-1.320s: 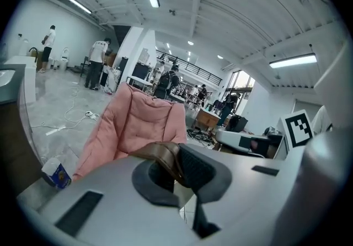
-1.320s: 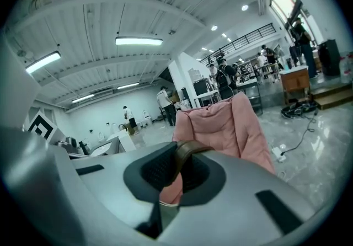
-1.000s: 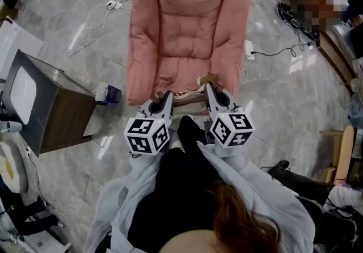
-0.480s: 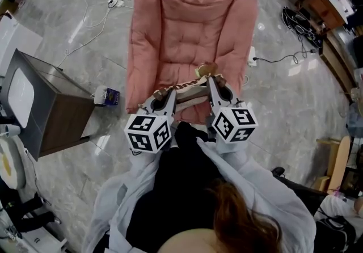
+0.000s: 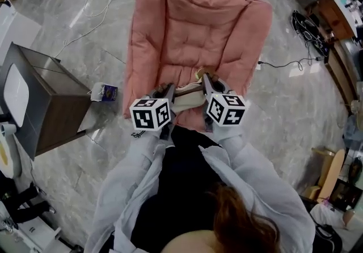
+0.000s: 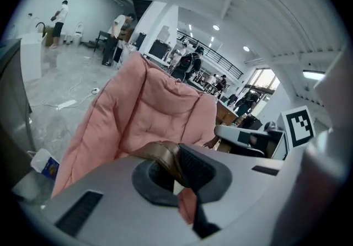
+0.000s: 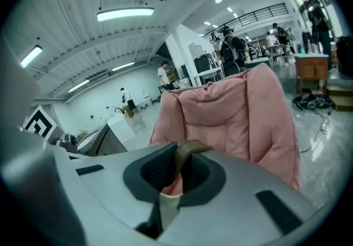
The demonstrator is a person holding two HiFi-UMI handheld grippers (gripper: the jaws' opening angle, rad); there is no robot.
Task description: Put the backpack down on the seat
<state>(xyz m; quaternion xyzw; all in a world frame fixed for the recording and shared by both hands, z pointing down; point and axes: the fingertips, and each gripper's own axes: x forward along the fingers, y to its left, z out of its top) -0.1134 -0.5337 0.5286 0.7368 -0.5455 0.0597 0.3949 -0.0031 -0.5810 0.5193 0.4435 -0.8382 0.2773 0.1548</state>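
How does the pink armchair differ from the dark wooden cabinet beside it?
The pink armchair is soft and quilted, with padded sides and back; the dark wooden cabinet is a hard, flat-sided box. In the head view the armchair sits at centre top, while the cabinet stands at the left edge. Both stand on the grey marble floor.

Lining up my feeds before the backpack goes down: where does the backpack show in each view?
Head view: backpack at centre, between left gripper and right gripper.
Left gripper view: only its brown strap, clamped in the jaws.
Right gripper view: the brown strap again, clamped.
Shared landmark: pink armchair.
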